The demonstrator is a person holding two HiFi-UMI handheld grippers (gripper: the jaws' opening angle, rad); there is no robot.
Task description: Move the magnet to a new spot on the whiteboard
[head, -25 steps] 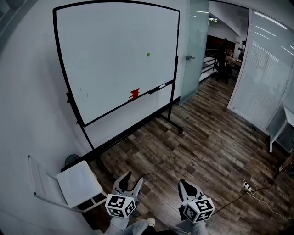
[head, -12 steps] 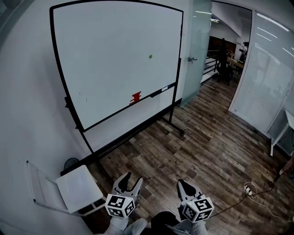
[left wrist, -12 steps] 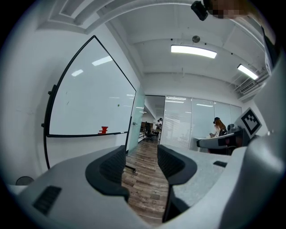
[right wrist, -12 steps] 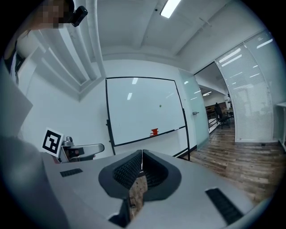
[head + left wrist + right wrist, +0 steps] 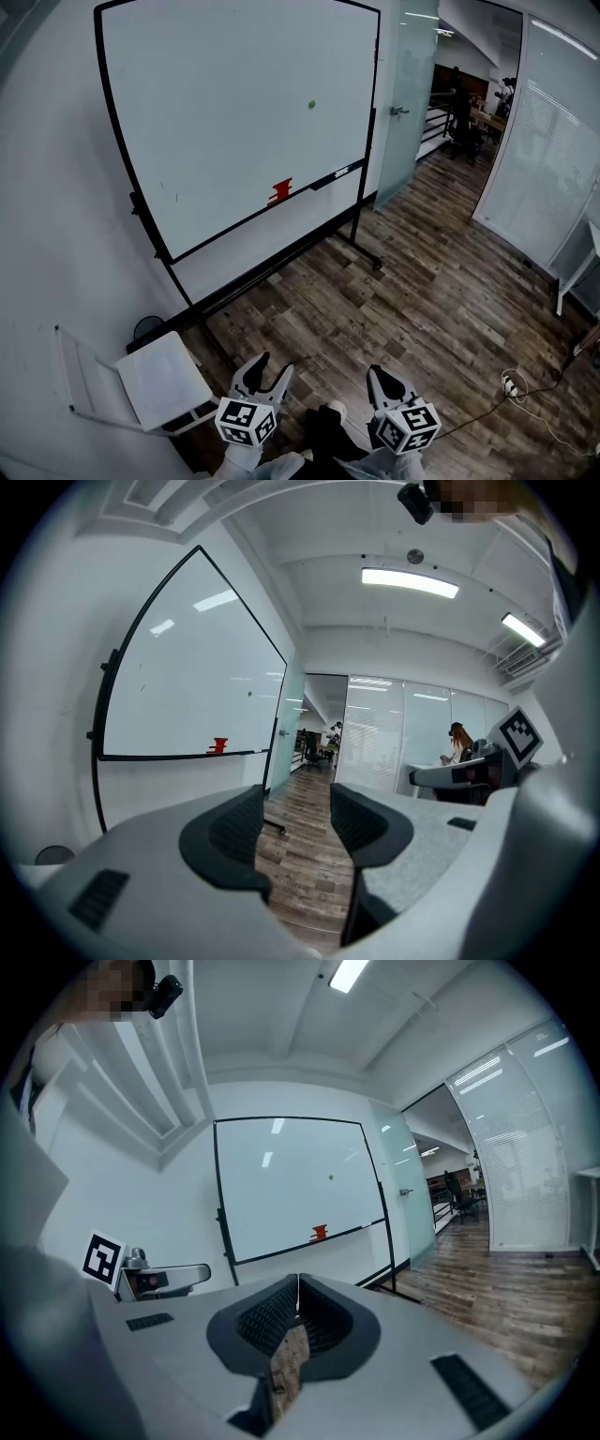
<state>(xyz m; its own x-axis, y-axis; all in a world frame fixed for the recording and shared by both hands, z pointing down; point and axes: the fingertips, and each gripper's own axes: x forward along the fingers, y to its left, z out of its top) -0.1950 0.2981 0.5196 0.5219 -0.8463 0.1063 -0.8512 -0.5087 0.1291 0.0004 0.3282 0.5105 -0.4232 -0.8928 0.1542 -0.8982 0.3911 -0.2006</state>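
Observation:
A small green magnet point(image 5: 312, 104) sticks to the upper right of the whiteboard point(image 5: 216, 122), which stands on a black wheeled frame. It also shows as a dot in the right gripper view point(image 5: 330, 1177). A red object point(image 5: 279, 191) rests on the board's tray, with a marker point(image 5: 339, 172) farther right. Both grippers are low in the head view, far from the board. My left gripper point(image 5: 272, 367) is open with nothing between its jaws point(image 5: 298, 803). The right gripper point(image 5: 380, 375) has its tips meeting and holds nothing point(image 5: 298, 1283).
A white folding seat point(image 5: 159, 380) juts from the wall at lower left. Right of the board is a frosted glass door point(image 5: 408, 84). A cable and plug strip point(image 5: 511, 382) lie on the wood floor at right. A person point(image 5: 459, 742) sits far off.
The head view has crept forward, so the board sits slightly larger. A dark leg and shoe now show between the grippers. Both grippers keep their pose.

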